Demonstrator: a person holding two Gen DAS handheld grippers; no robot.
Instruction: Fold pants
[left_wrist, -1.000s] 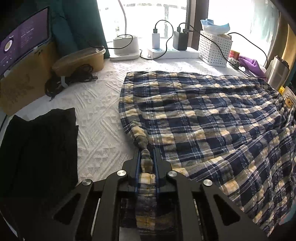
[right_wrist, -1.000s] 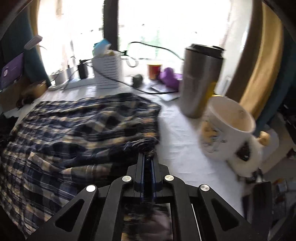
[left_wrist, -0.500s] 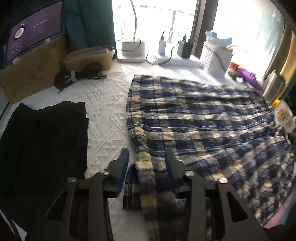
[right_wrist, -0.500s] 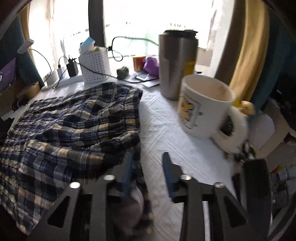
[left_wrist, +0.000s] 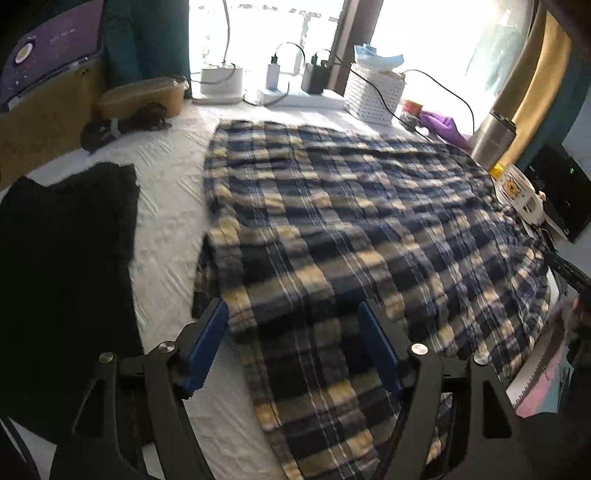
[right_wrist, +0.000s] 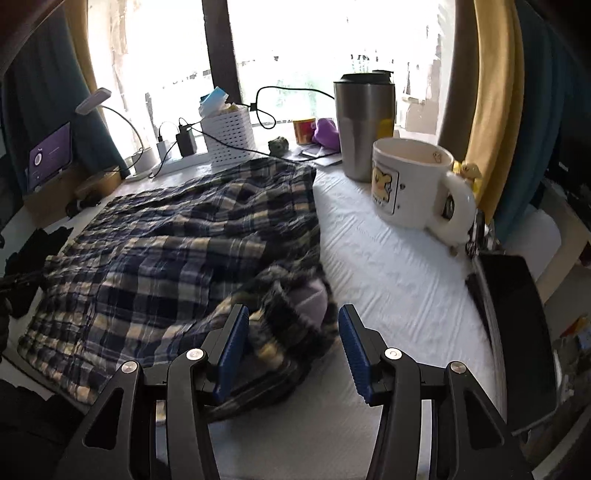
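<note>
The blue and cream plaid pants (left_wrist: 343, 229) lie spread on the white quilted table cover (left_wrist: 173, 206), folded over lengthwise. My left gripper (left_wrist: 293, 314) is open wide, its blue pads on either side of the near left hem, not gripping it. My right gripper (right_wrist: 291, 319) is open too, just behind the rumpled waistband end (right_wrist: 291, 306) of the pants (right_wrist: 177, 240), which lies loose between the fingers.
A black garment (left_wrist: 62, 266) lies left of the pants. A white mug (right_wrist: 413, 184) and steel tumbler (right_wrist: 364, 122) stand on the right. A white basket (left_wrist: 373, 92), chargers, cables and a lamp base line the window side. A black box (right_wrist: 513, 295) sits at the right edge.
Both grippers were shut on the pants' edge a second ago. They have opened, let the cloth drop flat, and drawn back and up.
</note>
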